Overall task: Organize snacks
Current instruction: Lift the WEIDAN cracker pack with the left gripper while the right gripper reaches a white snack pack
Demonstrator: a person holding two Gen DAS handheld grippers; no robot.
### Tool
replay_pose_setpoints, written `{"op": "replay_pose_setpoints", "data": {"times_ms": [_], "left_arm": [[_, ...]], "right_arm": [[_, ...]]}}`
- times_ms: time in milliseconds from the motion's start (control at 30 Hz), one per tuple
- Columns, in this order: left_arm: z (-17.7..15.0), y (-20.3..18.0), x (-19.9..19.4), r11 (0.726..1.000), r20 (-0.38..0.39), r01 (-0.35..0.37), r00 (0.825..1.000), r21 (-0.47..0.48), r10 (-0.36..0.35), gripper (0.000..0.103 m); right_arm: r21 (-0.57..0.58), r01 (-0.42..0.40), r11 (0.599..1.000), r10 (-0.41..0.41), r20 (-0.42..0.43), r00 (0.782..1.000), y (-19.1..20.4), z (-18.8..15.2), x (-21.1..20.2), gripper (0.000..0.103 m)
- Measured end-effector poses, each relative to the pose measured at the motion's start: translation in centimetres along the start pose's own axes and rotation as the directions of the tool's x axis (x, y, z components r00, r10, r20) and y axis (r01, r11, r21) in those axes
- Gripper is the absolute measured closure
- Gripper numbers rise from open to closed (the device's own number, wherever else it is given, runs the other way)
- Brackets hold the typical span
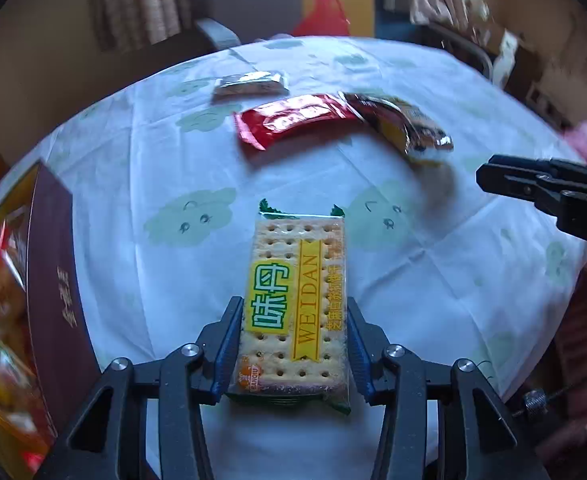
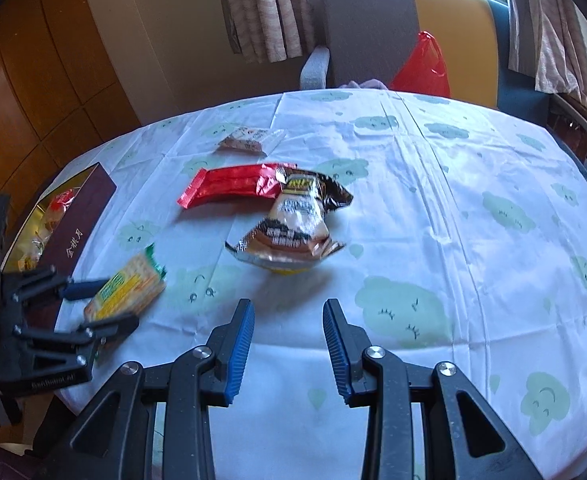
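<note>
Left gripper (image 1: 293, 344): nearest item, at 6 o'clock in the left wrist view; jaws clenched on the cracker packet, blue pads pressed to its two long edges.
Cracker packet (image 1: 299, 300): clear wrapper, yellow label, green end seals; gripped by its near half, far end pointing to 12 o'clock. In the right wrist view it shows at 8 o'clock, seemingly lifted off the cloth.
Right gripper (image 2: 287, 312): at 6 o'clock in its own view; jaws released and parted, nothing between them, bare tablecloth beneath.
Tablecloth (image 2: 473, 240): white, printed with pale green clouds, creased in squares.
Box (image 1: 51, 280): dark maroon wall, open top, wrapped snacks inside; at 9 o'clock of the left gripper, near the table edge. Judged the likely place for the snacks.
Brown-and-black snack bag (image 2: 293, 228): puffy, at 12 o'clock of the right gripper, one end overlapping the red packet.
Red packet (image 2: 233, 186): flat foil, lying crosswise, just beyond the bag.
Small pale packet (image 2: 249, 140): farthest item, apart from the rest, at 12 o'clock.
Chair and red plastic bag (image 2: 423, 66): behind the table.
Risk, grip: slick wrapper held by the edges alone; the packet may pivot or slip out on a quick swing.
Risk, contents: too hard a squeeze could crack the crackers.
Risk, box: the free far end could catch the box wall on the way in.
</note>
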State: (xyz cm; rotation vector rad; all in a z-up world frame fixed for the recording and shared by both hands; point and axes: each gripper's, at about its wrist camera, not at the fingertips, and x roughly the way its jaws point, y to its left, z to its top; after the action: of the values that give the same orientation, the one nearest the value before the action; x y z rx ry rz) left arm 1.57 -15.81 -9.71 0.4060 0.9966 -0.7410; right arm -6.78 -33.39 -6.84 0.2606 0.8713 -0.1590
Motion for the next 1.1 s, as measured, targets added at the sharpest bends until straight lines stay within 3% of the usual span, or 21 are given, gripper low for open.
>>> {"op": "replay_pose_setpoints", "data": {"times_ms": [400, 467, 533, 800, 1100], "left_arm": [[-1.2, 0.1, -0.4, 1.000, 0.079, 0.000, 0.997, -0.016, 0.001, 0.055], [-1.2, 0.0, -0.5, 1.000, 0.085, -0.001, 0.996, -0.018, 0.003, 0.055], [-1.4, 0.1, -0.5, 1.000, 0.091, 0.003, 0.996, -0.024, 0.000, 0.055], [-1.5, 0.1, -0.6, 1.000, 0.108, 0.001, 0.994, -0.025, 0.002, 0.055], [-1.6, 0.4, -0.7, 0.999, 0.121, 0.018, 0.993, -0.033, -0.014, 0.055]], "right_arm": [[-0.152, -0.085, 0.985, 0.087, 0.007, 0.996, 3.0, 7.6, 2.8, 0.066], [-0.200, -0.095, 0.975, 0.096, -0.002, 0.995, 3.6, 9.3, 4.0, 0.061], [-0.260, -0.089, 0.961, 0.088, -0.017, 0.996, 4.3, 11.0, 5.5, 0.054], [-0.439, -0.090, 0.894, 0.030, -0.141, 0.990, 6.3, 16.6, 12.6, 0.050], [-0.618, -0.076, 0.783, -0.083, -0.224, 0.971, 8.4, 19.2, 19.2, 0.044]]}}
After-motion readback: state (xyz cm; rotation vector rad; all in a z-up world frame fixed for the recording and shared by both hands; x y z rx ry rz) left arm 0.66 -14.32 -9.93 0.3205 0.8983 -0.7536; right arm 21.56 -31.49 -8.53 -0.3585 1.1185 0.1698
